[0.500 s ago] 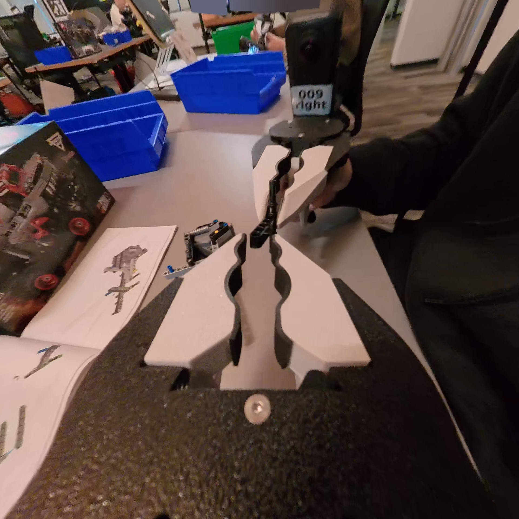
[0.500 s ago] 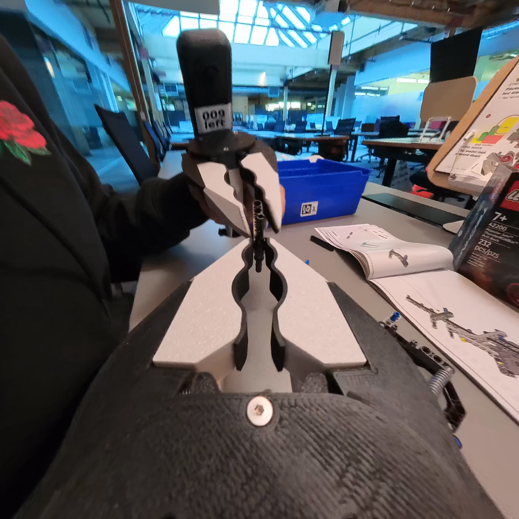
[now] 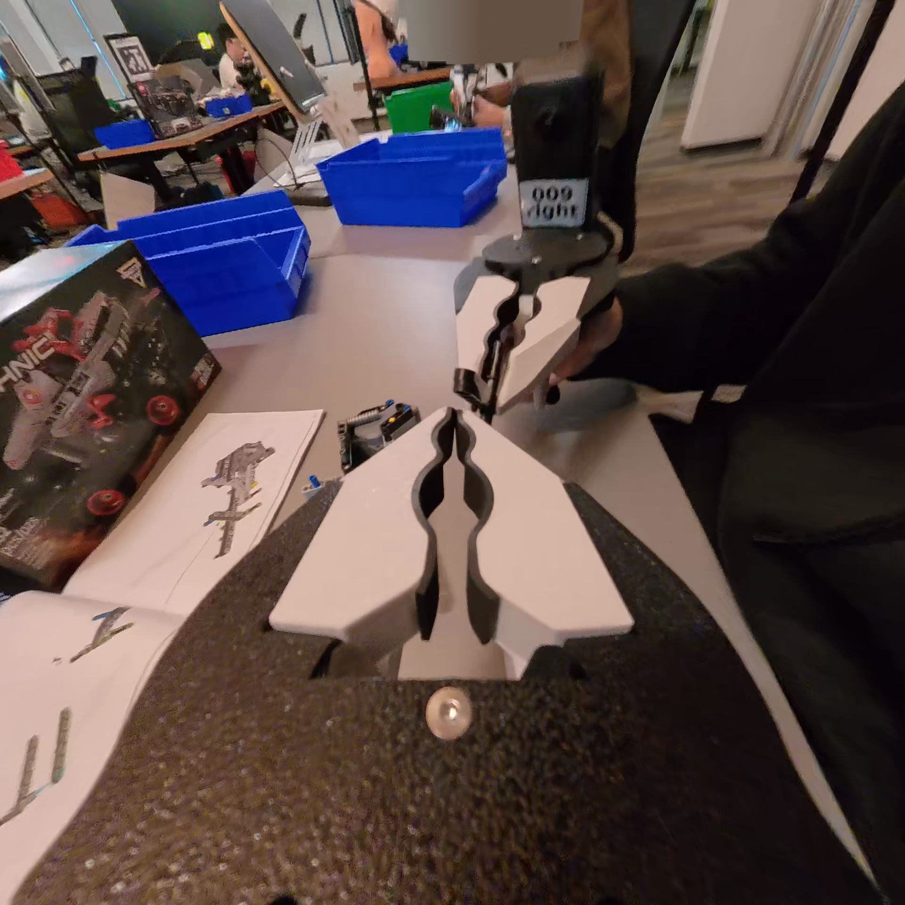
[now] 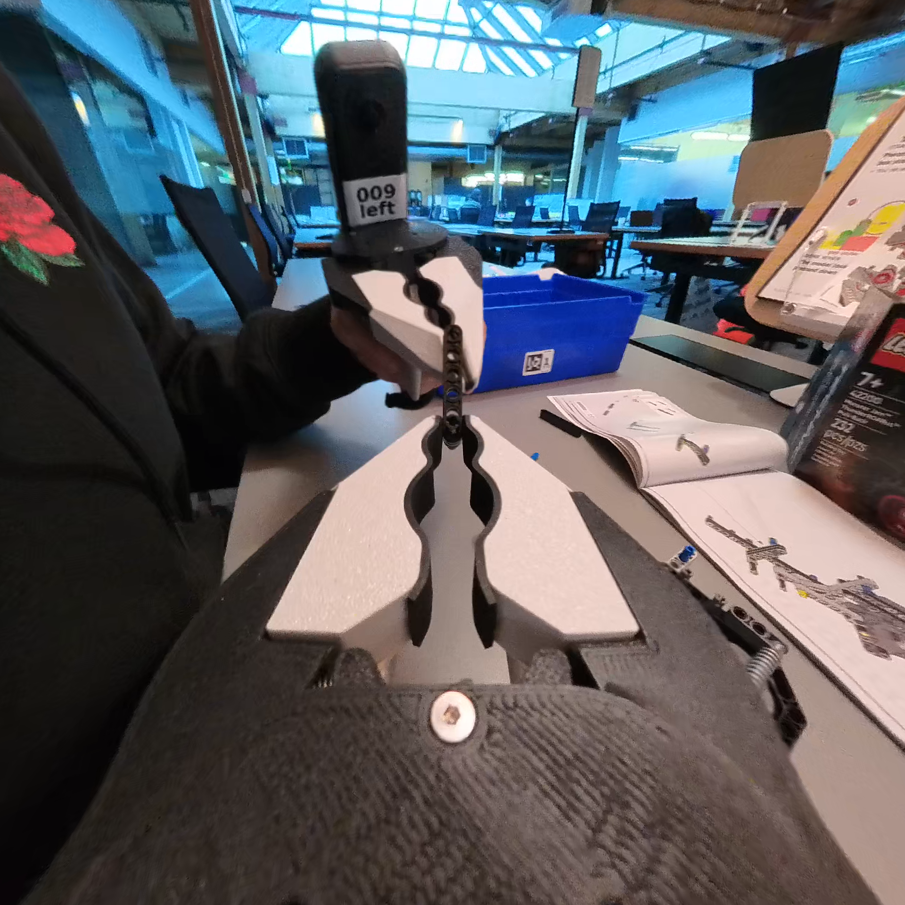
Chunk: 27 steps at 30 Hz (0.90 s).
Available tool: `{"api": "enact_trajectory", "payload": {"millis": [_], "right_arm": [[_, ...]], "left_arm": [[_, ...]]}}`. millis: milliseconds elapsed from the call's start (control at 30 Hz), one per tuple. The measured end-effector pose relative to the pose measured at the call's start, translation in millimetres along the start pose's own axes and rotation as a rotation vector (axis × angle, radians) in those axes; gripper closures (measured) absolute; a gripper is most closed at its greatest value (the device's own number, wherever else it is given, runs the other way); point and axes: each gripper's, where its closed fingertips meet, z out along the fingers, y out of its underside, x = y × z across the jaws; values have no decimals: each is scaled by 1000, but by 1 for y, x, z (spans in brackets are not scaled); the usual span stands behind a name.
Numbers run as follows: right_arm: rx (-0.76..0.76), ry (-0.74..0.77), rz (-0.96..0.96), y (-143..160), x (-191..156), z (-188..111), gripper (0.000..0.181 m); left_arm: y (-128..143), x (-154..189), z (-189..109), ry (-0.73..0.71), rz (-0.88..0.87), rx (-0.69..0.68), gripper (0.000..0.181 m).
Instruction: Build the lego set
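Black Technic liftarm (image 4: pixel 452 387) is pinched at one end by the right gripper (image 4: pixel 452 431), jaws clamped tight on it. Its long axis runs straight out past the tips, pretty much in line with the fingers, toward the left gripper (image 3: pixel 453 418). That's the relation that matters: the left one sits nose to nose with it, jaws pressed together with nothing between them as far as I can see, and the beam's free end is just beside those tips, slightly off to their right. So I'd guess the left claw has to spread before it can take hold or add anything. The beam is thin, hard glossy plastic with a row of round holes, and there's a short round stub (image 3: pixel 465 381) on one side. The fingers (image 4: pixel 362 543) are matte pale grey with wavy black inner edges. Ahead and left of the left gripper, on the grey table (image 3: pixel 392 333), sits a half-built chassis with a metal spring (image 3: pixel 379 431), next to the open instruction booklet (image 3: pixel 210 494).
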Motion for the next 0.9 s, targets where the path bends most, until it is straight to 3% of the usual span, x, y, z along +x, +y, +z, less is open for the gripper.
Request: {"api": "enact_trajectory", "payload": {"millis": [133,267,467,567,667,900], "right_arm": [[13,12,-4,0,0,2,176],[32,-7,30,-2,-2,2,176],[31,-25,22,-2,-6,4,176],[-3,-10,13,2,-4,3,175],[-75,25,-40,6,1,-1,154],[-222,47,-267,17,-10,9,167]], "left_arm": [[7,8,4,24,38,-35,181],[-4,9,-2,49,-5,37,168],[-13,12,-5,78,-35,98,174],[-11,13,-4,92,-36,80,176],[-1,13,-2,77,4,13,176],[8,23,8,67,97,-84,176]]}}
